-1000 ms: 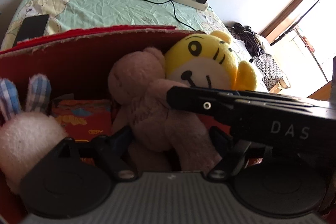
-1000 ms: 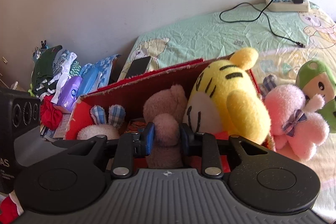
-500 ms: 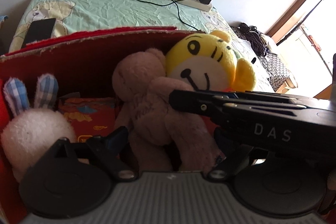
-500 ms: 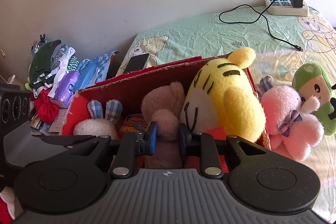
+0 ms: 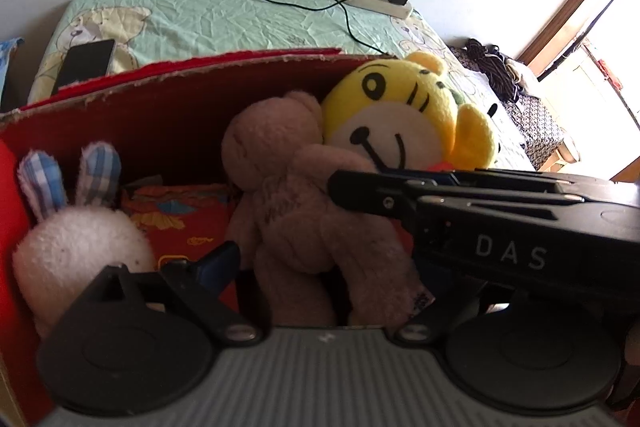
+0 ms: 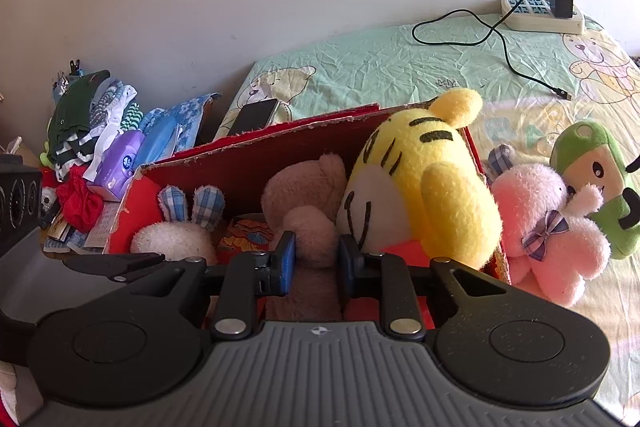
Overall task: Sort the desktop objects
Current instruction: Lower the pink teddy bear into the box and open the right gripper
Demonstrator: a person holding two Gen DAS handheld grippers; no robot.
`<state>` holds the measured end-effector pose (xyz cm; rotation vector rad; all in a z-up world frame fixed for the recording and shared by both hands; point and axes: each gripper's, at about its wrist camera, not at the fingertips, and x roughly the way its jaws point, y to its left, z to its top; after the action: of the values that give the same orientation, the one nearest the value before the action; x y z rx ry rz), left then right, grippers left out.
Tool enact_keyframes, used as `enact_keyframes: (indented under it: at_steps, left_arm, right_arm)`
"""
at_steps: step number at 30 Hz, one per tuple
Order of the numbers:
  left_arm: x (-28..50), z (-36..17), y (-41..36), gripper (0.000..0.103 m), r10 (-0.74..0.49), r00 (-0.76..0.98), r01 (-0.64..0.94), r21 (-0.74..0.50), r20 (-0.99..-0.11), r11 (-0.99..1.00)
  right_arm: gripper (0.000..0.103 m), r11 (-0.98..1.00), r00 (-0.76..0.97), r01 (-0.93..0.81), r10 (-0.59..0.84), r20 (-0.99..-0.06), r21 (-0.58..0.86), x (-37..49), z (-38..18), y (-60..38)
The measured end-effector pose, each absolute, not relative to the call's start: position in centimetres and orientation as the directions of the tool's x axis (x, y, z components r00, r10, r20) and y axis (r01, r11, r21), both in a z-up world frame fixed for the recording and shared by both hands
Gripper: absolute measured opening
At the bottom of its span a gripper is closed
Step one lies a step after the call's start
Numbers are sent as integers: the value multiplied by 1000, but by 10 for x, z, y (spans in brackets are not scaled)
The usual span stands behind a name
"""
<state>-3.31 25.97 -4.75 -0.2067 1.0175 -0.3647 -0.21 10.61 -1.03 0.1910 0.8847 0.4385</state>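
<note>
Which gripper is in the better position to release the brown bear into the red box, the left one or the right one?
The right gripper: its jaws are closed on the brown bear's arm, inside the red box. The left gripper is open around the bear's lower body, gripping nothing.

Right claw (image 6: 316, 261) clamped, left claw (image 5: 316, 267) spread.

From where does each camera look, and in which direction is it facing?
Left wrist: sits on the left gripper, looks into the red box toward the wall; the right gripper's side crosses it.
Right wrist: sits on the right gripper, whose pads close on the brown bear; faces the box and the bed.
Both show the bear, yellow tiger, white bunny, phone.
</note>
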Motion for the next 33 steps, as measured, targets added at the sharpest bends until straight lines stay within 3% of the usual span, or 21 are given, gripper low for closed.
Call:
enact_keyframes:
  at_steps: [33]
  left_arm:
    - [-65, -18, 251, 97, -216, 545, 105, -189, -810, 976]
  right_arm:
    - [25, 890, 612, -290, 456, -647, 353, -34, 10, 91]
